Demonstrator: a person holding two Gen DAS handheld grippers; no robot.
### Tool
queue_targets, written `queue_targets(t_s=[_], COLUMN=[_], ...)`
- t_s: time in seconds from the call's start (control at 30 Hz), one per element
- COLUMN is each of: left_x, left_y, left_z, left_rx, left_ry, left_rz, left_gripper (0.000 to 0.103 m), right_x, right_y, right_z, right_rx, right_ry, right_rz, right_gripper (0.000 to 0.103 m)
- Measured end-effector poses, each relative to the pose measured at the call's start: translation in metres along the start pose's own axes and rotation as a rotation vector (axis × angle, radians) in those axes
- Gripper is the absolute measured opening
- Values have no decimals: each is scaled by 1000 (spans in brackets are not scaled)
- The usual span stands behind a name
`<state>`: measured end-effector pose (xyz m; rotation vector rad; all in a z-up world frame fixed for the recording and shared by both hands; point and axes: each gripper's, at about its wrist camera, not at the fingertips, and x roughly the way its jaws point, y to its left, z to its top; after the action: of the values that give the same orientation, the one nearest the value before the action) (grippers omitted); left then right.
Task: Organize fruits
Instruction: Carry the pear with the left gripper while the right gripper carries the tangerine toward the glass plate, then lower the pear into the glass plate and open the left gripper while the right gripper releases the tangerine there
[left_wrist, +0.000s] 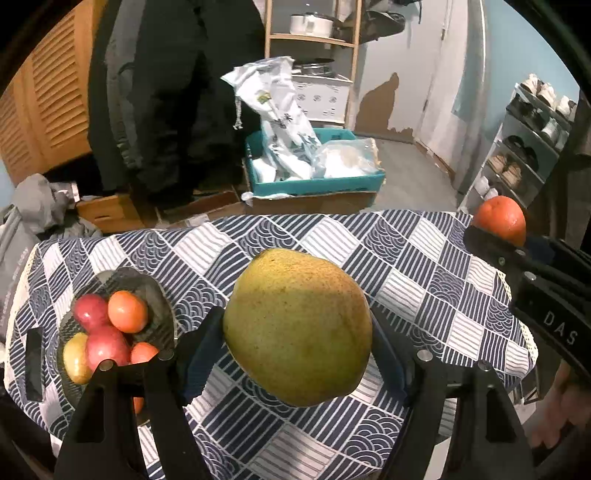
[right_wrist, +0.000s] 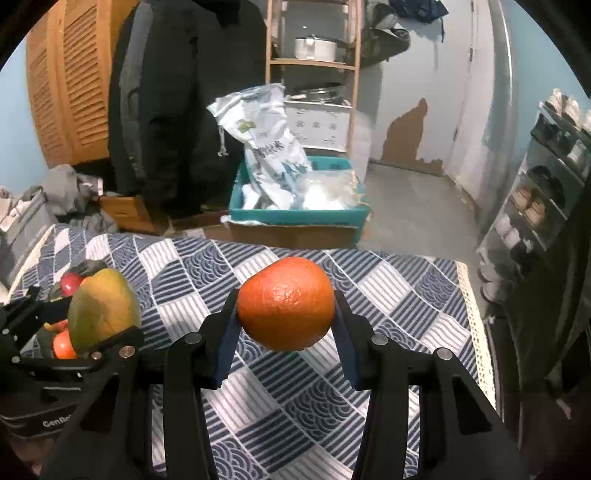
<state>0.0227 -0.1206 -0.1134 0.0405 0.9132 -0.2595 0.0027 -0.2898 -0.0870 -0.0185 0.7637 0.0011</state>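
Note:
My left gripper (left_wrist: 297, 332) is shut on a large yellow-green mango (left_wrist: 297, 326), held above the checked tablecloth (left_wrist: 424, 280). My right gripper (right_wrist: 286, 308) is shut on an orange (right_wrist: 286, 302), also lifted off the cloth. In the left wrist view the orange (left_wrist: 499, 220) shows at the far right with the right gripper under it. From the right wrist camera the mango (right_wrist: 103, 308) appears at the left in the left gripper. A dark plate (left_wrist: 159, 295) at the table's left holds several red, orange and yellow fruits (left_wrist: 107, 328).
Beyond the table's far edge stand a teal box (left_wrist: 314, 181) with white bags, cardboard boxes and hanging dark coats (left_wrist: 166, 92). A shoe rack (left_wrist: 524, 147) stands at the right, and a wooden shelf (left_wrist: 314, 37) with pots stands at the back.

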Motion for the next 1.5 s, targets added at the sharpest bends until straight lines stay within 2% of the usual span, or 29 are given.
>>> queue_targets(t_s=[0.63,0.93,1.03,1.5], left_x=[-16,-24,-24,-12], left_y=[91,138,151,216], left_z=[-12,-24,-27,-65], left_rx=[-130,-200,-225,-362], left_ry=[-2,-2,2,81], left_rz=[90,140,162,257], left_gripper=[77,77,77,77], right_x=[21,41,51,83], right_y=[84,129,147,226], right_z=[24,29,31,23], right_rx=[-111,-155,-154,-254], right_ry=[9,48,76,156], right_rz=[101,160,209,295], right_gripper=[46,46,46,46])
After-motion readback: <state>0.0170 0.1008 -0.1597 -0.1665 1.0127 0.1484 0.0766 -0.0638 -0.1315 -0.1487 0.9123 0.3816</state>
